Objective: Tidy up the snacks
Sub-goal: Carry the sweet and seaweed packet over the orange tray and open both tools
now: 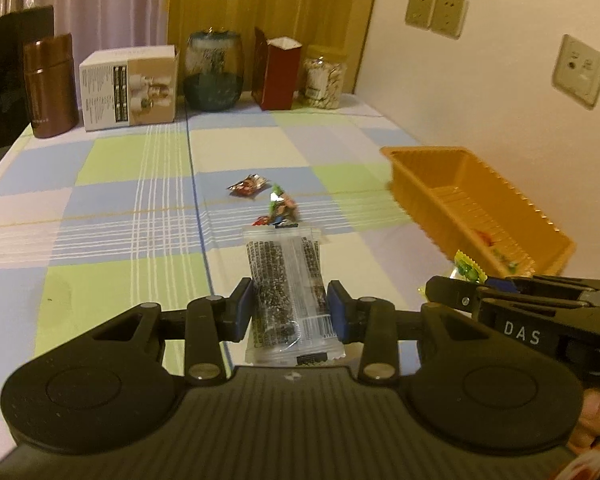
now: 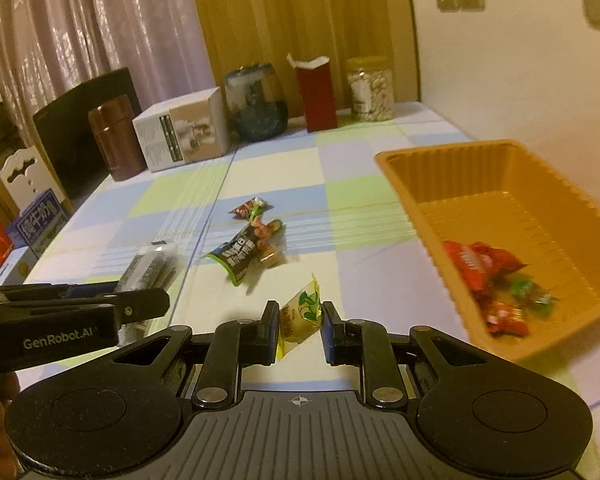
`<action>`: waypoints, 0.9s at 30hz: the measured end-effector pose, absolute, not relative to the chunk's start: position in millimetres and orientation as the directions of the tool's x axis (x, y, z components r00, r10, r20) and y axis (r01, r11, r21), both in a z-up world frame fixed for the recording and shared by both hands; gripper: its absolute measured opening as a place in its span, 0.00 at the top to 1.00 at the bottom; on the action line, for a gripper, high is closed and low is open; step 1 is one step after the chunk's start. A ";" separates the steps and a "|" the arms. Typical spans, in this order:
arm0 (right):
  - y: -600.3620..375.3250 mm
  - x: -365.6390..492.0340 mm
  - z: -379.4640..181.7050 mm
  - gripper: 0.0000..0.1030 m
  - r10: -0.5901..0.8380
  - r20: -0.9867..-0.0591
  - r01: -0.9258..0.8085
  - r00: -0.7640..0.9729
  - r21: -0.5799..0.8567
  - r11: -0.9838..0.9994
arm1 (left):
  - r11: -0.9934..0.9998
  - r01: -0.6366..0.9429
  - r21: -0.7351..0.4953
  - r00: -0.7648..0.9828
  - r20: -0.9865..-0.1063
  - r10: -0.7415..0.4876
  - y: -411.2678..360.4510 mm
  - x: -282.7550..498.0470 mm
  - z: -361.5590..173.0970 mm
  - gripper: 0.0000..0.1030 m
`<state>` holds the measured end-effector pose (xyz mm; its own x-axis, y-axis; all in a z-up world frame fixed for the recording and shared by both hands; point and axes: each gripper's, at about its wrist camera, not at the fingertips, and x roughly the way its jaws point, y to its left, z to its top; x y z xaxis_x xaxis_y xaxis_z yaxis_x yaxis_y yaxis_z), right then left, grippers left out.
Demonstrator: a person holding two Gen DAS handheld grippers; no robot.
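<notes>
My left gripper [image 1: 290,308] is shut on a clear snack bar packet with dark print [image 1: 288,288], held above the checked tablecloth. It also shows in the right wrist view [image 2: 152,272]. My right gripper [image 2: 300,332] is shut on a small yellow-green candy packet [image 2: 300,316], seen from the left too [image 1: 468,270]. The orange tray [image 2: 496,216] stands at the right by the wall and holds red [image 2: 480,260] and green [image 2: 530,292] wrapped snacks. On the cloth lie a black-green packet [image 2: 240,256] and a small red-brown one [image 2: 250,208].
At the table's back stand a brown flask [image 1: 50,88], a white box [image 1: 130,88], a dark glass jar [image 1: 214,72], a red carton [image 1: 278,76] and a jar of nuts [image 1: 324,78]. The wall with sockets [image 1: 580,70] runs along the right.
</notes>
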<state>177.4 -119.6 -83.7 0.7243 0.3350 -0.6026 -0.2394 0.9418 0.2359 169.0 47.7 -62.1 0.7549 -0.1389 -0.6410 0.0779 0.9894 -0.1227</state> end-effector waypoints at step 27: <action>-212.8 123.7 -38.0 0.79 0.183 -0.581 -0.077 0.793 0.203 0.976 | 0.966 0.229 -0.122 0.754 -0.606 -0.255 -34.8 145.6 -17.8 0.65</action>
<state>123.7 -212.8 -38.0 0.7928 0.1834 -0.5812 -0.0774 0.9762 0.2025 145.6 -34.8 -17.8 0.7538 -0.2551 -0.6056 0.2287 0.9658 -0.1222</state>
